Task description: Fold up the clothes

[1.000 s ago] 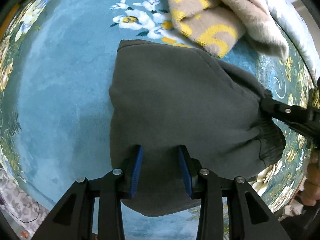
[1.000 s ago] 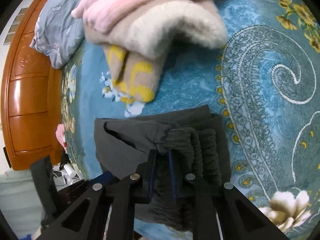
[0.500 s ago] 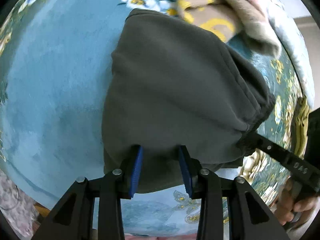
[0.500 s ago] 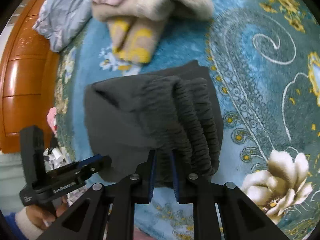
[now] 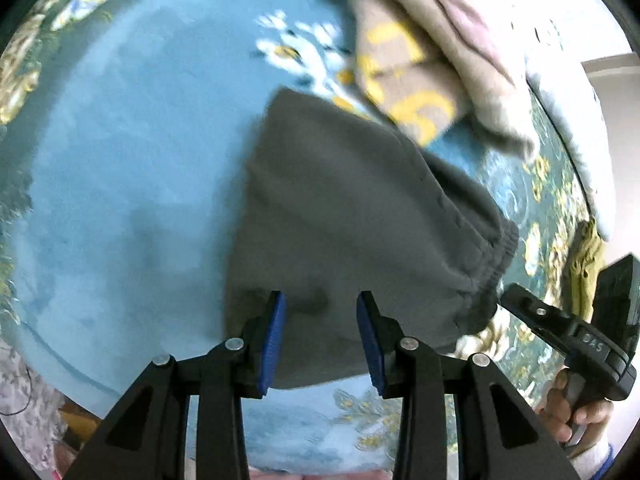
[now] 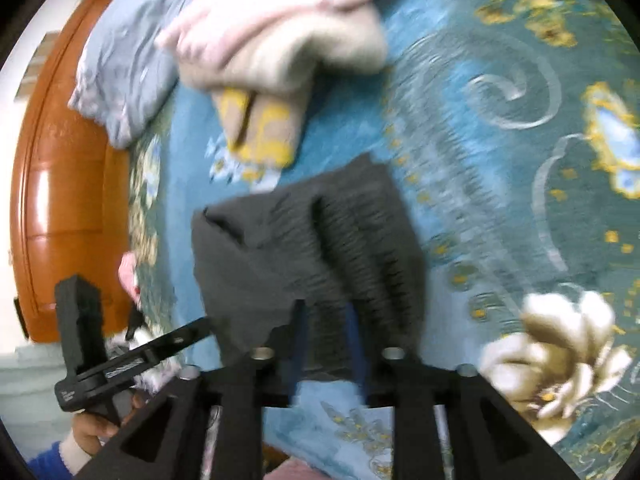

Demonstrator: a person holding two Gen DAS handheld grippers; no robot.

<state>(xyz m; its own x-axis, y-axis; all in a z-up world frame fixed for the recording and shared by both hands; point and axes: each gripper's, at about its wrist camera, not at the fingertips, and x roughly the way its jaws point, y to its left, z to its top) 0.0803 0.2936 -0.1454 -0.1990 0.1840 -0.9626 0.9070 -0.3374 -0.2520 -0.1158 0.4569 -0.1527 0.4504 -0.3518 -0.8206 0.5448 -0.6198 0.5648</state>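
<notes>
A folded dark grey garment (image 5: 352, 216) lies on the blue floral bedspread (image 5: 120, 168); its ribbed waistband shows in the right wrist view (image 6: 360, 248). My left gripper (image 5: 319, 336) is open, its blue pads just above the garment's near edge, holding nothing. My right gripper (image 6: 326, 336) is open over the waistband end, its jaws apart. It also shows in the left wrist view (image 5: 560, 328), just off the garment's right corner. The left gripper shows in the right wrist view (image 6: 132, 356), at the garment's left.
A folded beige garment with yellow print (image 5: 408, 80) lies just beyond the grey one, under a pink garment (image 6: 280, 4). A grey-blue quilt (image 6: 120, 60) and a wooden headboard (image 6: 60, 200) are at the far left in the right wrist view.
Both grippers pulled the grey garment toward the bed's near edge. The right gripper, shut on the waistband earlier, has opened and let go. Both grippers have backed off slightly.
</notes>
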